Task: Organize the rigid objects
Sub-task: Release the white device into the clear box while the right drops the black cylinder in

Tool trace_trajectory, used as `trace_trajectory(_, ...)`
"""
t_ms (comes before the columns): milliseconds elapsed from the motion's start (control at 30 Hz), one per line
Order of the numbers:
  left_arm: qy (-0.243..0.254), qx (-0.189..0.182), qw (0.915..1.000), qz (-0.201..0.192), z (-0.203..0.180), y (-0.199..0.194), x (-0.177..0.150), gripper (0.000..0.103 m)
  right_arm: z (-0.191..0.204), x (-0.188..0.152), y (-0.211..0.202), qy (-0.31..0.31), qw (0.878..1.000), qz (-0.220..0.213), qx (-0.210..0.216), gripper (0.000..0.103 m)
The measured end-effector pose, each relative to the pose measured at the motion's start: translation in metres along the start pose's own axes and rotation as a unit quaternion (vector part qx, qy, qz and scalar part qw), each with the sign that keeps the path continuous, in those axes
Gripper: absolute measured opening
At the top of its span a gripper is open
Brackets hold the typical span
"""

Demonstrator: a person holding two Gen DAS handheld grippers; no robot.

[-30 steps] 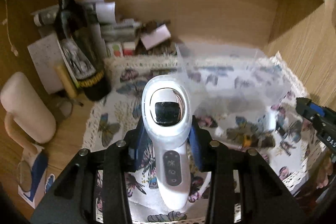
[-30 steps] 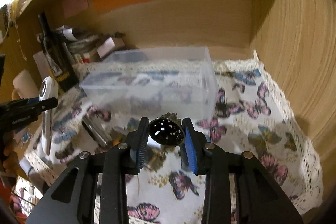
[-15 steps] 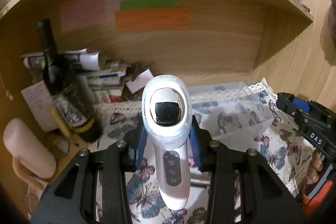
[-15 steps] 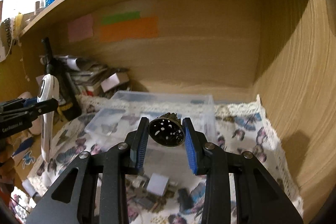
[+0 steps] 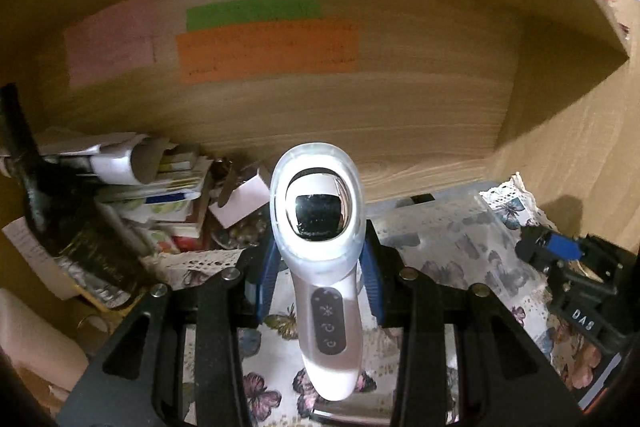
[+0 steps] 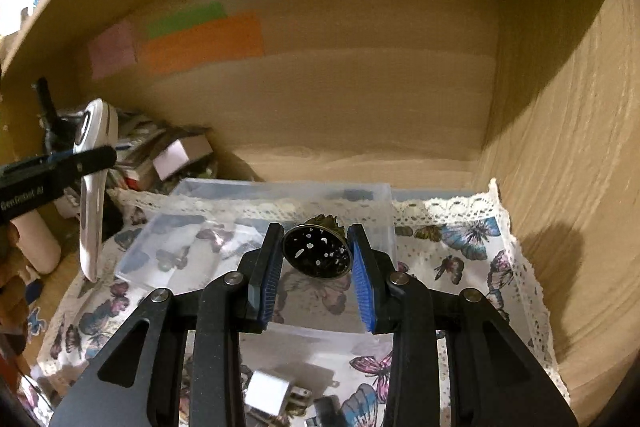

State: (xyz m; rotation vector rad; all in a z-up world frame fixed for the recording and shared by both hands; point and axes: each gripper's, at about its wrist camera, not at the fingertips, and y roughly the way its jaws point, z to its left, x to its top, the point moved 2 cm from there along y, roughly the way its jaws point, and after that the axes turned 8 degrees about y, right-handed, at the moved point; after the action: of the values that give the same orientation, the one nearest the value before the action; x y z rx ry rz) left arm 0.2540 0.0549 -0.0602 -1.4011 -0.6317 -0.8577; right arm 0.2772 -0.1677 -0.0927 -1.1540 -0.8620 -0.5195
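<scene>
My left gripper point(image 5: 319, 283) is shut on a white handheld device point(image 5: 320, 255) with a dark lens and three buttons, held upright above the butterfly cloth point(image 5: 516, 315). It also shows in the right wrist view point(image 6: 94, 183). My right gripper point(image 6: 316, 275) is shut on a small dark bronze bell-shaped cup point(image 6: 318, 251), held above a clear plastic bin point(image 6: 256, 223). The right gripper shows at the right edge of the left wrist view point(image 5: 560, 259).
A dark wine bottle point(image 5: 52, 211) and a heap of papers and boxes point(image 5: 160, 195) stand at the back left of the wooden shelf. Small loose items, one a white charger point(image 6: 272, 395), lie on the cloth in front of the bin. Wooden walls close in behind and right.
Both grippers have risen and tilted up, each still holding its object. The right gripper has moved over the bin; the cloth has dropped lower in the left wrist view.
</scene>
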Motion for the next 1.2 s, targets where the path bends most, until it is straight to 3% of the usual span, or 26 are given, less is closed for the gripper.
trace_trajectory(200, -0.003, -0.001, 1.0000, 0.007, 0.003, 0.027, 0.003, 0.038, -0.006, -0.003, 0.030, 0.006, 0.999, 0.034, -0.007, 0.030)
trace_trajectory(500, 0.014, 0.000, 0.9973, 0.072, -0.004, 0.076, -0.017, 0.038, -0.003, -0.014, 0.063, -0.008, 0.997, 0.079, -0.013, 0.030)
trace_trajectory(867, 0.008, -0.040, 0.9901, 0.135, -0.015, 0.101, -0.036, 0.038, 0.008, -0.019, 0.069, -0.036, 0.996, 0.084, -0.022, 0.031)
trace_trajectory(1100, 0.014, -0.031, 0.9926, 0.117, -0.015, 0.084, -0.032, 0.039, 0.012, -0.014, 0.049, -0.037, 0.997, 0.061, -0.011, 0.045)
trace_trajectory(1200, 0.023, -0.020, 0.9951, 0.094, -0.016, 0.066, -0.026, 0.045, 0.013, -0.011, 0.036, -0.037, 0.998, 0.047, -0.005, 0.050)
